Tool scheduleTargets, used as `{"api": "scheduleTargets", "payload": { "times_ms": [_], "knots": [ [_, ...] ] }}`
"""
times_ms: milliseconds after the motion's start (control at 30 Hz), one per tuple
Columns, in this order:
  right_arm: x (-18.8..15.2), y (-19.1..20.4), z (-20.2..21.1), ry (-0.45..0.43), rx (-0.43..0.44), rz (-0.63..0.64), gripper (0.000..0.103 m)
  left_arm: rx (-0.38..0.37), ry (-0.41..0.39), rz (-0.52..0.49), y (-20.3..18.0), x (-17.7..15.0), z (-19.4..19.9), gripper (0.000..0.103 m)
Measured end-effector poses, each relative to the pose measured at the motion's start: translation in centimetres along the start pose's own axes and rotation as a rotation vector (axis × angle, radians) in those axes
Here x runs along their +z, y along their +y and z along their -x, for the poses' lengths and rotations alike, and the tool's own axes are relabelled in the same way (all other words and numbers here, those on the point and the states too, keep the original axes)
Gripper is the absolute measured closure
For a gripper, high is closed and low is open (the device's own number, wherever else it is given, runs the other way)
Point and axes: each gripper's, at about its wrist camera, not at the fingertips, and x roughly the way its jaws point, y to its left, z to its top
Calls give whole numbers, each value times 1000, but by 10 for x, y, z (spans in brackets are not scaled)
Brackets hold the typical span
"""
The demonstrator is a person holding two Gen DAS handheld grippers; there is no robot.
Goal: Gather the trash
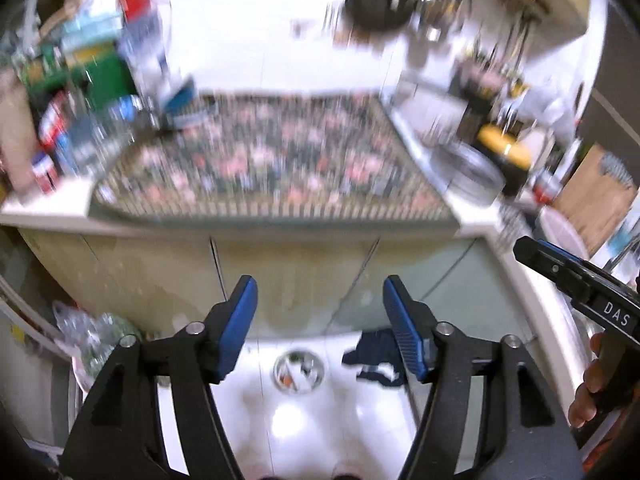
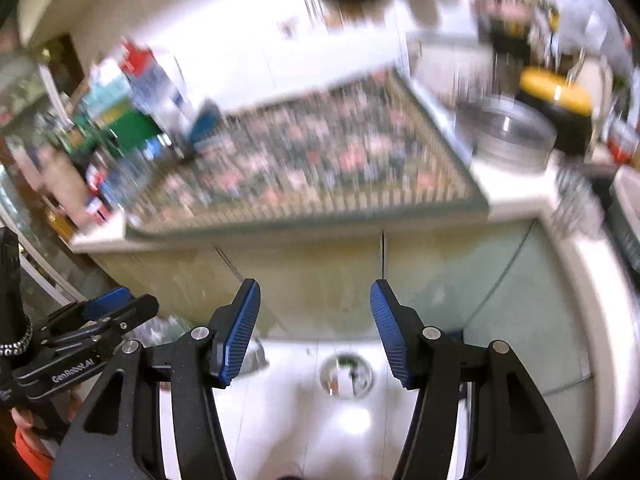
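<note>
Both views are motion-blurred. My left gripper (image 1: 320, 292) is open and empty, held in front of the cabinet doors below a kitchen counter. My right gripper (image 2: 315, 294) is open and empty at about the same height; it also shows at the right edge of the left wrist view (image 1: 568, 272). A dark crumpled item (image 1: 374, 354) lies on the white floor by the cabinet base, just behind my left gripper's right finger. A clear crumpled plastic bag (image 1: 92, 332) sits on the floor at the left. No trash is held.
A floral mat (image 1: 272, 156) covers the counter top. Bottles and boxes (image 1: 84, 92) crowd its left end. A steel pan (image 2: 508, 132) and a yellow-lidded pot (image 2: 556, 96) stand at the right. A round floor drain (image 1: 298, 366) lies below the cabinet doors (image 2: 380, 276).
</note>
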Motion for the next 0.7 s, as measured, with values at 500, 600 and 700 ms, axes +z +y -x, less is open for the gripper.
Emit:
{"api": "scheduleTargets", "payload": {
  "times_ms": [500,600,700],
  "knots": [
    [13,38,141,-272,84,176,43,60,-315,-29,-56,-10,190,5],
    [3,43,153,-281,68,184,23,75,-337,-60,-58,-20,206,1],
    [-5,48,164,-292,33,173,4,69,-318,-84,-55,-27,215,2]
  ]
}}
